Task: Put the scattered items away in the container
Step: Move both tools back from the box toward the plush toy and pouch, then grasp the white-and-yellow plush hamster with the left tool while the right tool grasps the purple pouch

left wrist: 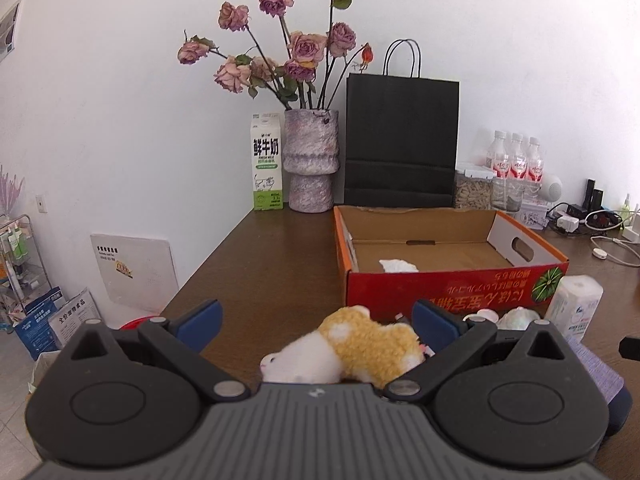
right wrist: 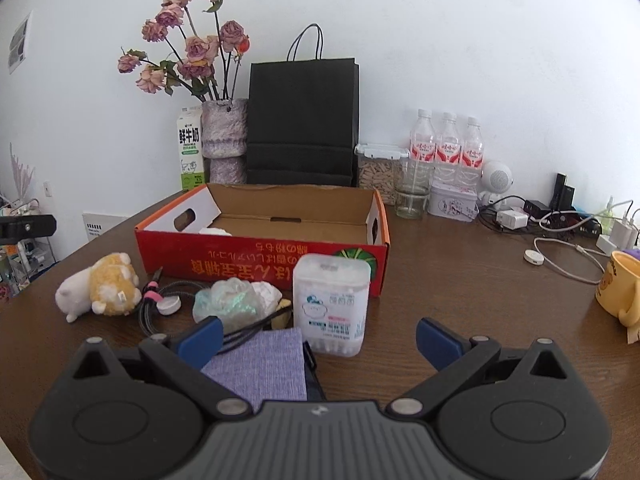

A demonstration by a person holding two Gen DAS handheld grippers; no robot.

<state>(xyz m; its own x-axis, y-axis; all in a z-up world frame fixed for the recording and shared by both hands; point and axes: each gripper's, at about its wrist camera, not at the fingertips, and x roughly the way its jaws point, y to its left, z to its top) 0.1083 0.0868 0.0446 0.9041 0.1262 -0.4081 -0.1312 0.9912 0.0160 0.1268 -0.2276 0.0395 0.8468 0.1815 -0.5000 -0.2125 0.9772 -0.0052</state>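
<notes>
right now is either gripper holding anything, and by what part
Nothing is held. The left gripper is open around the plush toy without closing on it; the right gripper is open before the cotton swab box.

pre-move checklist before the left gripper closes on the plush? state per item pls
1. Left gripper open: ok, both blue pads spread wide.
2. Plush between the pads: ok, it sits centred in the left wrist view, partly hidden by the gripper body.
3. Cable clear of the plush: cannot tell, it lies right against the plush's side.
4. Box has room: ok, only one white item shows inside.
5. Right gripper out of the way: ok, open and over the purple pouch and swab box, apart from the plush.
</notes>
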